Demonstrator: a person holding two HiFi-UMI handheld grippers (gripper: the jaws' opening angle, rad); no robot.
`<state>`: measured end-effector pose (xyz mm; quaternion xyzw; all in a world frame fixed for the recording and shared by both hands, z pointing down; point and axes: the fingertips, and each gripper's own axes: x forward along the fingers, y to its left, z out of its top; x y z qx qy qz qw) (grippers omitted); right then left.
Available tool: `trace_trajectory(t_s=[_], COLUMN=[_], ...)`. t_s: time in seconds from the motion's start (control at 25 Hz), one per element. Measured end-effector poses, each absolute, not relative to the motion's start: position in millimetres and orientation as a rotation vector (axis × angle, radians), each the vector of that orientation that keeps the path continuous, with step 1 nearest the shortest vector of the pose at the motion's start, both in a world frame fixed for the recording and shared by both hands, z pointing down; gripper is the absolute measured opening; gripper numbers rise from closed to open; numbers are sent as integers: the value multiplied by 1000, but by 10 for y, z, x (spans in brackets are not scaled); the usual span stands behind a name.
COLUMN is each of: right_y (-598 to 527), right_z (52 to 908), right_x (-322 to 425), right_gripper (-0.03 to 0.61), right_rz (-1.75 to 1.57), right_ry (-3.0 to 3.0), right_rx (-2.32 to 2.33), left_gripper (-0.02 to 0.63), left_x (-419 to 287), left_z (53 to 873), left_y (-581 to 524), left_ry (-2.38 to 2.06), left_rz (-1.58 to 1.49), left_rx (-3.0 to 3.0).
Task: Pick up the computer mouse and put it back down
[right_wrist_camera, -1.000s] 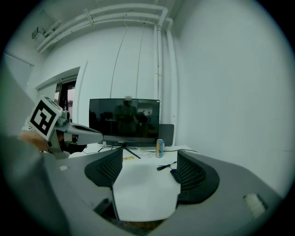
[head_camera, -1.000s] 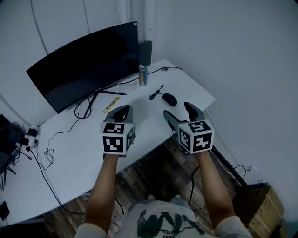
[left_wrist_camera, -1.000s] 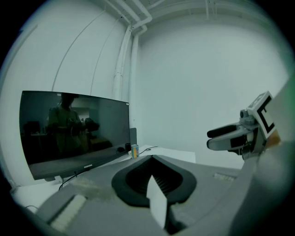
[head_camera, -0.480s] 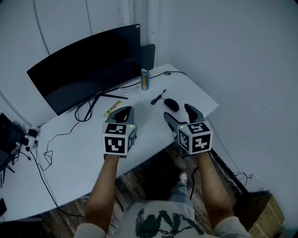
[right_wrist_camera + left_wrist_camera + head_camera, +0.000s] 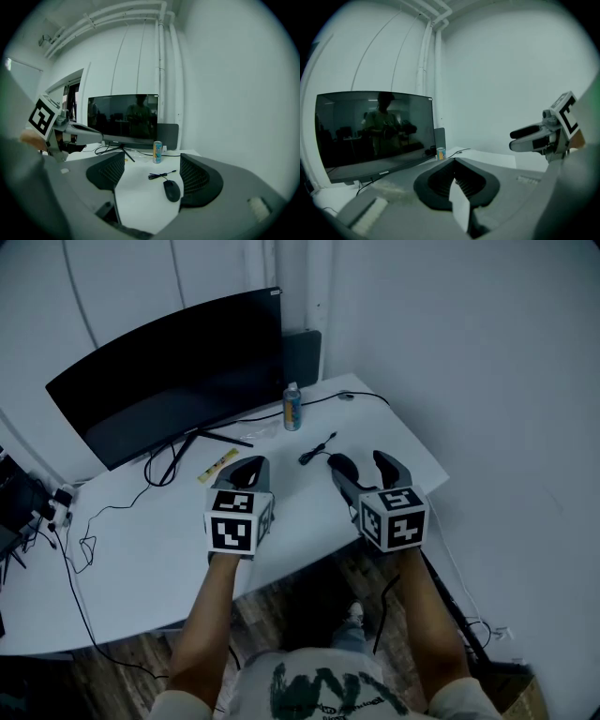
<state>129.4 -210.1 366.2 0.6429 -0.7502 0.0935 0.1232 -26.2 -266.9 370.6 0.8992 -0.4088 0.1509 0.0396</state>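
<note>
Now right gripper [image 5: 360, 463] nearer the mouse [image 5: 172, 191], jaws wide, left gripper [image 5: 246, 465] advanced

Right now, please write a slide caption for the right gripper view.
Open right tongs aimed at the black computer mouse on a white desk.

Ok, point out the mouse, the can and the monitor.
mouse [image 5: 172, 191], right gripper view, middle of its back.
can [image 5: 292, 410], head view, its printed side.
monitor [image 5: 169, 371], head view, centre of the dark screen.
</note>
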Motion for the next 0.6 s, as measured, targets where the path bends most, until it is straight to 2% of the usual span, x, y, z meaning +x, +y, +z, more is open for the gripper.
trace_trajectory(t_s=[0.6], right_y=[-2884], right_z=[3679], right_x=[1837], right_gripper=[356], right_rz=[267], right_ry=[-2356], right_rx=[1610], left_gripper=[5], left_x=[135], left_z=[3648], left_y=[-3058], left_ry=[-1547], left_rz=[472], left_rx=[2572])
